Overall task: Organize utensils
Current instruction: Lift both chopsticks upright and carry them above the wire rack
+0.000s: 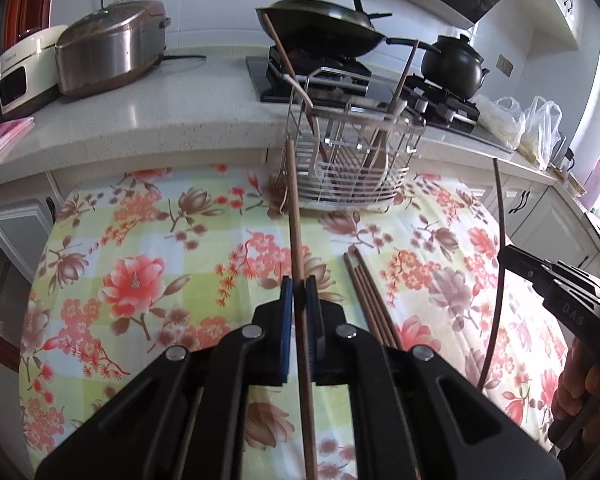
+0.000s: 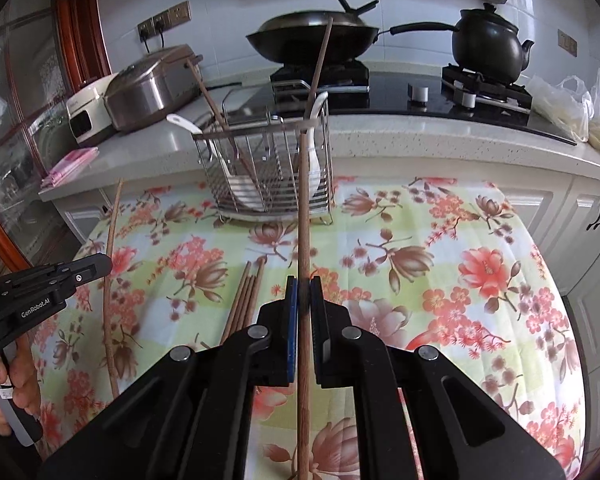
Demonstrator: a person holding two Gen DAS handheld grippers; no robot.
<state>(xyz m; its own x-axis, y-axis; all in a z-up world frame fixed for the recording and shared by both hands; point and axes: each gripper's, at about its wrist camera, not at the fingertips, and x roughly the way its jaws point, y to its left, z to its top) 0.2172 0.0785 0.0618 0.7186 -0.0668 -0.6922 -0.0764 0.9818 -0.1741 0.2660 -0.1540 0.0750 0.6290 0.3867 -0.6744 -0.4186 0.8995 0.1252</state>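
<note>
A home kitchen: gas stove [image 2: 400, 80] with wok [image 2: 312, 40] and black pot [image 2: 486, 46], rice cooker [image 2: 152, 88] plugged into wall sockets [image 2: 164, 20], stone counter [image 2: 420, 140], white cabinets [image 2: 592, 216].

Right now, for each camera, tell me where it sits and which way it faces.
Left wrist view: on the left gripper, looking forward and down along its fingers, which are shut on a chopstick, toward the wire utensil rack; the right gripper and its hand show at the right edge.
Right wrist view: on the right gripper, also shut on a chopstick; the left gripper and hand show at the left.
Shared: the rack, the loose chopsticks on the floral cloth, the wok.
</note>
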